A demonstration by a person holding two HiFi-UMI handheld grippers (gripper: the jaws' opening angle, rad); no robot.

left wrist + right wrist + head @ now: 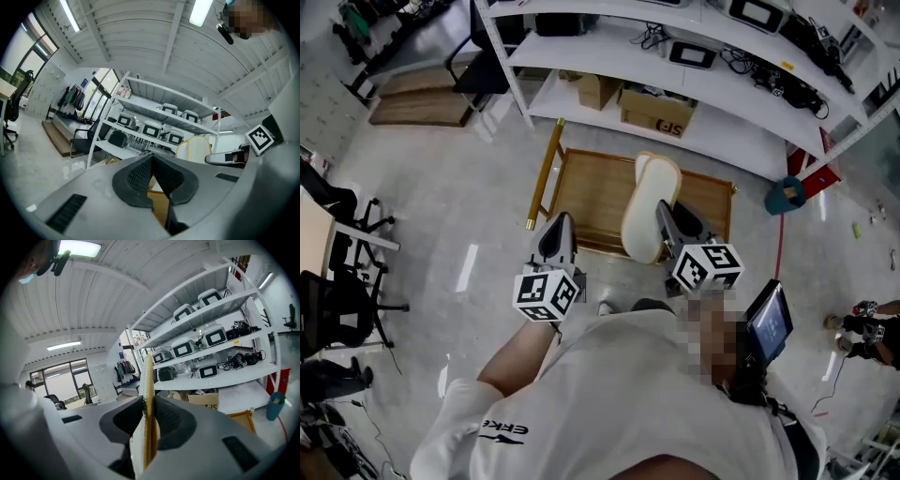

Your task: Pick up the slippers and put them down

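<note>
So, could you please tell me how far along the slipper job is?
Done: the slippers are picked up, off the floor. In hand: the right gripper clamps them between its fingers; the left gripper is shut and empty. Left: setting them down, perhaps on the wooden rack below.

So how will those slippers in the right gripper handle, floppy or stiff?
The slippers seem fairly stiff: they stick out straight from the right gripper. Probably light, since an edge pinch carries both. Their ribbed texture may resist slipping.

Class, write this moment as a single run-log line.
left gripper: jaws shut, empty | right gripper: jaws shut on slippers | slippers: over wooden tray
</note>
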